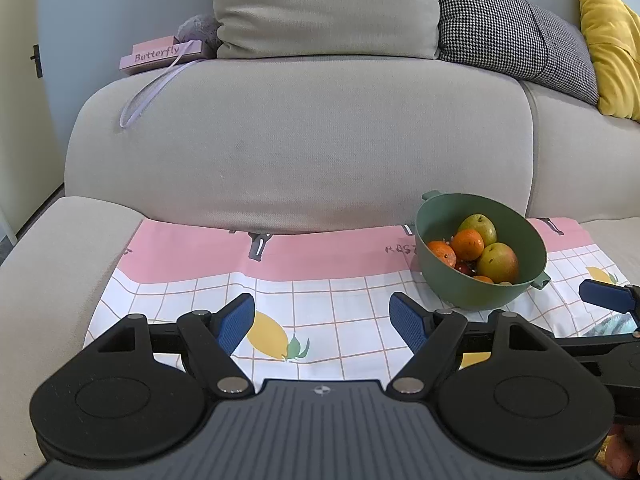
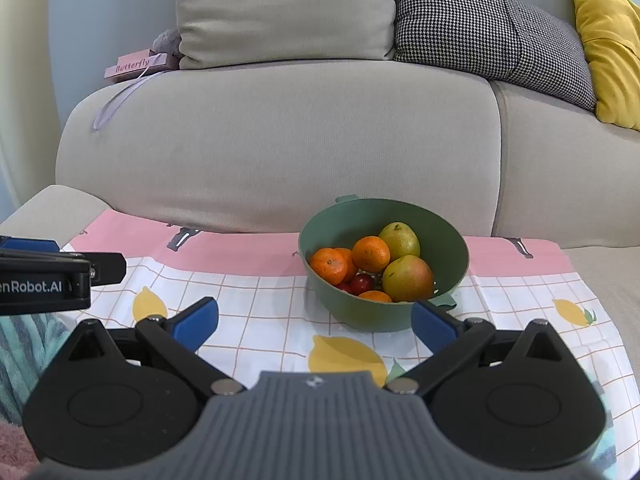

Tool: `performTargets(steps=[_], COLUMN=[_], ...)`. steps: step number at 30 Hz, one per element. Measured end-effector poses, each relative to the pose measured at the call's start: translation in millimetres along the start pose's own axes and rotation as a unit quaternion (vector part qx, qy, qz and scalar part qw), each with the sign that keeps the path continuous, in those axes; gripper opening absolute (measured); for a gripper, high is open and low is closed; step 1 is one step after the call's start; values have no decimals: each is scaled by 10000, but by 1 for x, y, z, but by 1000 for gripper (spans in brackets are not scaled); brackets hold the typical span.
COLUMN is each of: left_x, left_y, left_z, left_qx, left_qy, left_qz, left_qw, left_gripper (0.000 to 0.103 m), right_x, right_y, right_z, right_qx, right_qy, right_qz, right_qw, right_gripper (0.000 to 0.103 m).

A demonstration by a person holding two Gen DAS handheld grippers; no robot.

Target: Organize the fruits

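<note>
The green bowl [image 2: 384, 264] sits on the lemon-print cloth [image 2: 260, 300], dead ahead of the right gripper [image 2: 316, 320] and just past its fingertips; from the left gripper [image 1: 322, 322] it lies ahead and off to the right (farther). Both grippers are spread wide and empty. Inside the bowl, pears [image 2: 407, 283] are heaped beside oranges [image 2: 371, 253], so I judge the right hand better placed.

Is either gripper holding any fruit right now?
No. The left gripper and right gripper are both open and empty; the fruit sits in the green bowl.

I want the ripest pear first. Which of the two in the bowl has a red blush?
The front pear, nearest the right gripper; the rear pear is plain yellow-green.
</note>
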State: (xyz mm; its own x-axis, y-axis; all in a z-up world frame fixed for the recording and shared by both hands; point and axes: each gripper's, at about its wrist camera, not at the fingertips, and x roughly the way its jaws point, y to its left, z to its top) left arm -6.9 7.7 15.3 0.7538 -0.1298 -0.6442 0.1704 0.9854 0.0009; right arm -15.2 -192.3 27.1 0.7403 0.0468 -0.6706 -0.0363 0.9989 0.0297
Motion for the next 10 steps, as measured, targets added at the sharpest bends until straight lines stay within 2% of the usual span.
performTargets(steps=[10], left_x=[0], left_y=[1], left_z=[-1], left_qx=[-35], left_qy=[-3], left_qz=[22], left_qw=[10000], left_gripper=[90], right_x=[2], right_y=[1], right_z=[-1], right_qx=[1], right_qy=[65], right_qz=[12], right_qw=[10000], right_gripper=[99])
